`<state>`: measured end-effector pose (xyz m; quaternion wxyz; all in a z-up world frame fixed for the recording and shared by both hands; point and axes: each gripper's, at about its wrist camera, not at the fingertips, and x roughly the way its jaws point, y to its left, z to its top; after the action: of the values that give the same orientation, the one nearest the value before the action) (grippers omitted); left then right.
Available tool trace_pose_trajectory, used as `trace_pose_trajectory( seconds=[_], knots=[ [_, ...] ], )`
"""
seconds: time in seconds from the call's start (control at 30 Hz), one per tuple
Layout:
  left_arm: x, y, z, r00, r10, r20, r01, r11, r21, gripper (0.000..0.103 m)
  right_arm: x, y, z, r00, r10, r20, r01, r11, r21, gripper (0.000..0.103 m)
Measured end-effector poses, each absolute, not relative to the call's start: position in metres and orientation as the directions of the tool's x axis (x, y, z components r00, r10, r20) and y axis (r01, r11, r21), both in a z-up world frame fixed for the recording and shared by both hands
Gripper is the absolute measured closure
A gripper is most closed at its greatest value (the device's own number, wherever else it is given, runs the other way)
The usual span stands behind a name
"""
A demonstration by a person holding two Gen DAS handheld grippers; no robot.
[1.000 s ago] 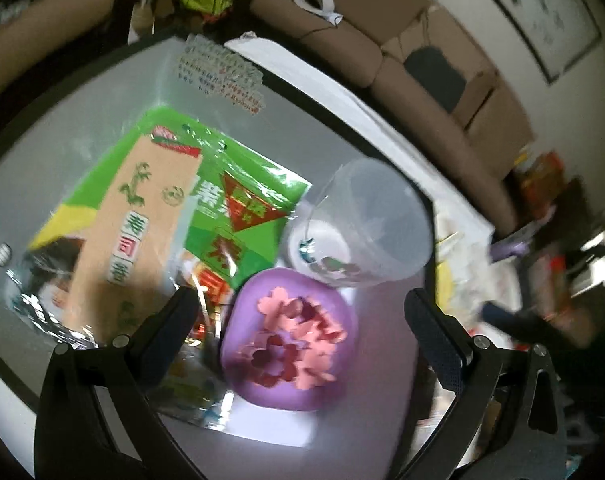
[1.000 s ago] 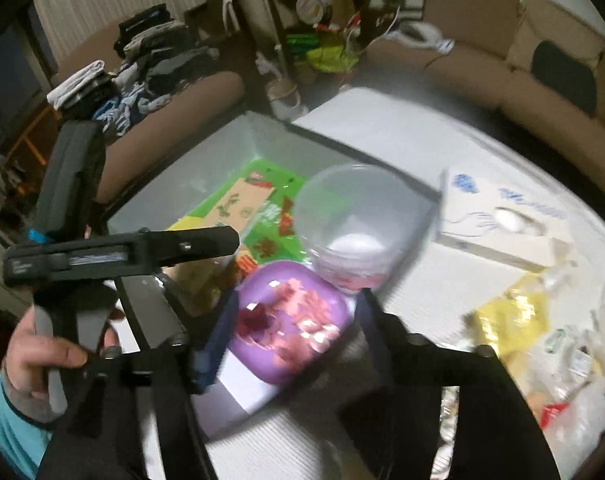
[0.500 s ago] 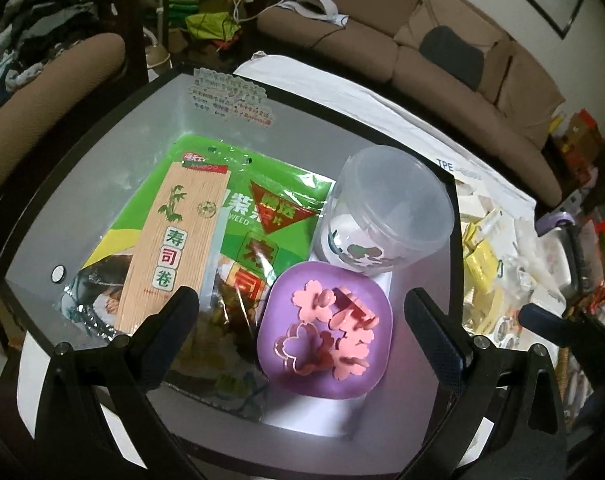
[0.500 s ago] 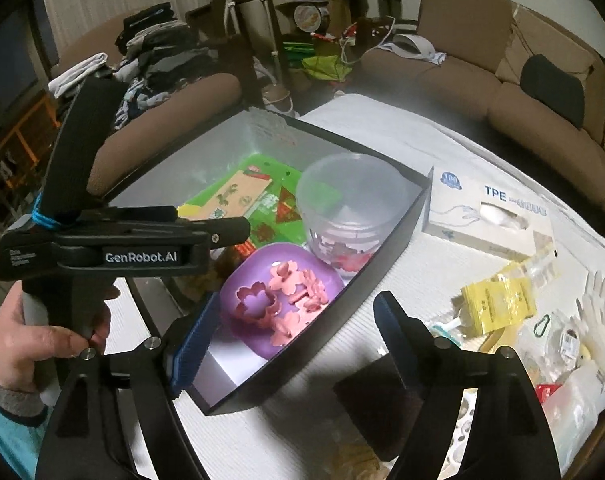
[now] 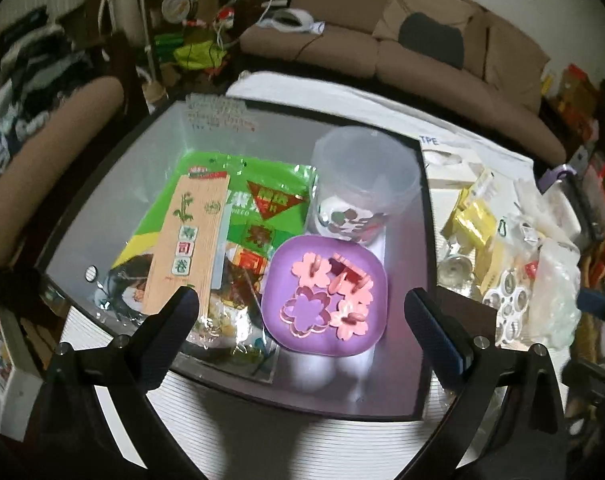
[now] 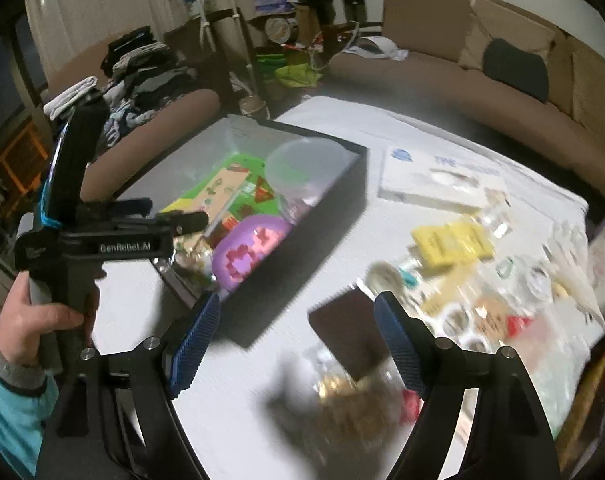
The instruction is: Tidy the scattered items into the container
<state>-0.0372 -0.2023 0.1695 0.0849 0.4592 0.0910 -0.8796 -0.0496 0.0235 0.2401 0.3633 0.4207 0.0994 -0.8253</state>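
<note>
Living room, white counter [image 6: 342, 128]. Black container [image 6: 302, 236] at its left end: seaweed packet [image 5: 238, 216], clear tub [image 5: 366, 184], purple plate [image 5: 326, 292] stowed. Loose packets [image 6: 454, 244] remain right. Left tongs [image 5: 301, 307], right tongs [image 6: 296, 330]: apart, empty.

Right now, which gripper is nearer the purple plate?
Left. The left gripper hovers directly over the purple plate in the black box; the right gripper is outside the box, toward the clutter.
</note>
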Motion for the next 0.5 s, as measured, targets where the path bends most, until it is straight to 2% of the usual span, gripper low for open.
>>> trace_pose_trajectory(
  seconds=[0.13,0.3,0.5],
  knots=[
    [-0.026,-0.180,0.175,-0.599,-0.064,-0.798,0.224,-0.970,-0.091,0.000,-0.032,0.060,0.237,-0.402,-0.512,-0.759,0.649,-0.744,0.158,0.021],
    [-0.001,-0.141,0.162,-0.608,0.042,-0.793,0.146,-0.976,-0.164,0.000,-0.020,0.116,0.232,-0.485,-0.455,-0.747,0.559,-0.818,0.135,0.021],
    [0.024,-0.079,0.136,-0.563,0.118,-0.818,0.006,-0.989,-0.147,0.000,-0.022,0.186,0.211,-0.526,-0.432,-0.732,0.429,-0.879,0.210,0.021]
  ],
)
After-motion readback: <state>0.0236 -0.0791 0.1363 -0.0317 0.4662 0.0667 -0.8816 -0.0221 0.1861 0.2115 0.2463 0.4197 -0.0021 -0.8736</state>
